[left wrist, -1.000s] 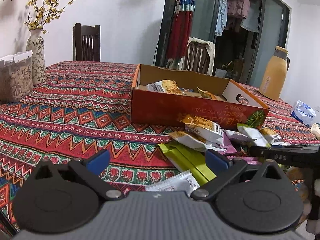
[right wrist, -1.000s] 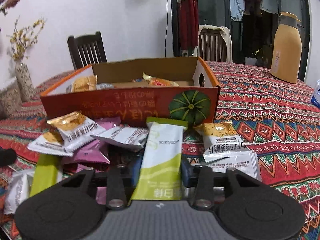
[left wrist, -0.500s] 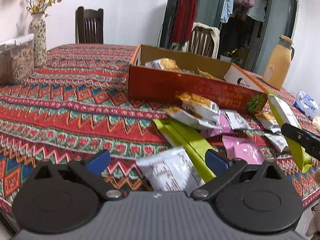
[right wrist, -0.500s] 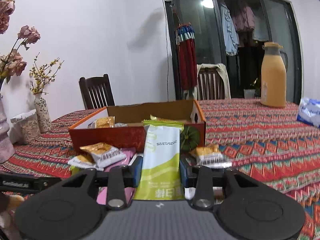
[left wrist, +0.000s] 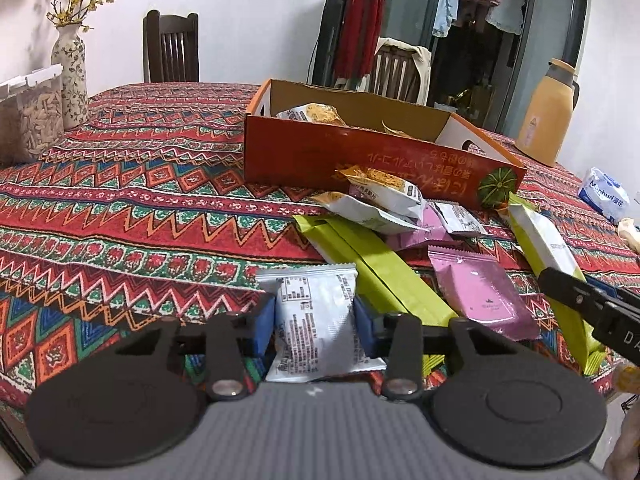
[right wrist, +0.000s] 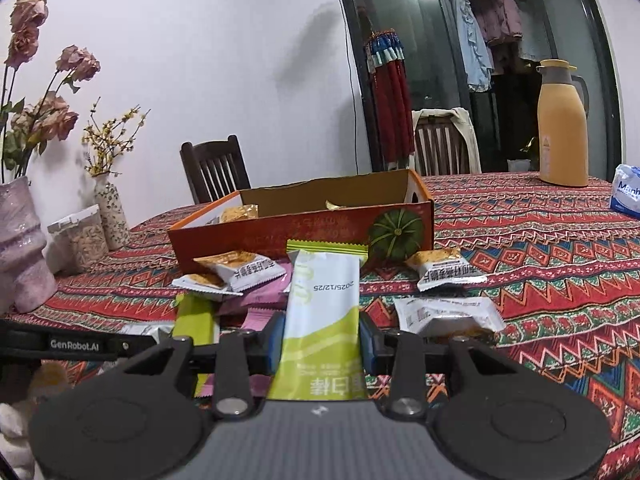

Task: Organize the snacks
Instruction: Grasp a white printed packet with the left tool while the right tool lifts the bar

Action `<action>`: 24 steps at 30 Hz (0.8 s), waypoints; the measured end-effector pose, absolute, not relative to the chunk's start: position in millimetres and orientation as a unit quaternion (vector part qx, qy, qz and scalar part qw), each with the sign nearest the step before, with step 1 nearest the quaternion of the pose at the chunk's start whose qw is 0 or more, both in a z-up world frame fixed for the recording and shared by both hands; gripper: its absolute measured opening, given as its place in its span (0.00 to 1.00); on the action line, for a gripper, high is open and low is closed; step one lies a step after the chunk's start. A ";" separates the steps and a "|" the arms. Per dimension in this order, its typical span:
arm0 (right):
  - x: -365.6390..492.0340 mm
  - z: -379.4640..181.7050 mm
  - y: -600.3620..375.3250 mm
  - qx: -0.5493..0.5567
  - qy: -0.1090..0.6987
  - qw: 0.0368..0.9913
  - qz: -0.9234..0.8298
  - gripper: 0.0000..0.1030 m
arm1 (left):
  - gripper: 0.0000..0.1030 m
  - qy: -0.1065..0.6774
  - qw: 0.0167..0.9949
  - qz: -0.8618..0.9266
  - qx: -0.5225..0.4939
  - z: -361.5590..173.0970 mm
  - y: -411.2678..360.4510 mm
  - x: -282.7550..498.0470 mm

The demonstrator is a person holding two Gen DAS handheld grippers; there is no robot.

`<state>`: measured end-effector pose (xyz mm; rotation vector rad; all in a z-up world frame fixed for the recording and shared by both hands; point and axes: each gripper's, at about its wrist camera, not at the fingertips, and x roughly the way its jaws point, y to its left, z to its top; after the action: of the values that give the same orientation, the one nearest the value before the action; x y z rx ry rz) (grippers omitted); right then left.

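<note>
Bench [left wrist: 140, 208] under patterned red cloth: orange carton [left wrist: 360, 156], loose snack packets [left wrist: 380, 200] before it, yellow thermos [left wrist: 546, 114], seed jar [left wrist: 30, 116], vase [left wrist: 72, 76].

Snack pkts [left wrist: 384, 208] heaped before box [left wrist: 360, 156] — thermos [left wrist: 546, 112] behind, right.

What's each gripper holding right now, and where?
Left gripper: white snack packet, pinched across its sides. Right gripper: green-and-white bar packet, pinched across its lower half.
</note>
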<state>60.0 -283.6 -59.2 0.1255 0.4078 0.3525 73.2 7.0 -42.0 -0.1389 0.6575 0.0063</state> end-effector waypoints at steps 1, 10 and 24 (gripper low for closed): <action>59.5 -59.9 -283.1 0.062 0.202 0.962 0.175 0.36 | 0.39 0.322 0.944 0.002 -0.067 -41.8 6.9 72.9; 59.9 -59.0 -284.3 0.063 0.202 0.962 0.171 0.36 | 0.38 0.305 0.950 0.007 -0.061 -34.3 12.6 71.8; 83.6 -39.1 -278.7 0.051 0.173 0.971 0.157 0.36 | 0.38 0.247 0.967 0.001 -0.055 2.9 13.3 99.5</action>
<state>83.6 -278.7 -39.1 0.1036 0.3501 0.3178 99.5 13.3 2.9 -0.1107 0.4993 0.0011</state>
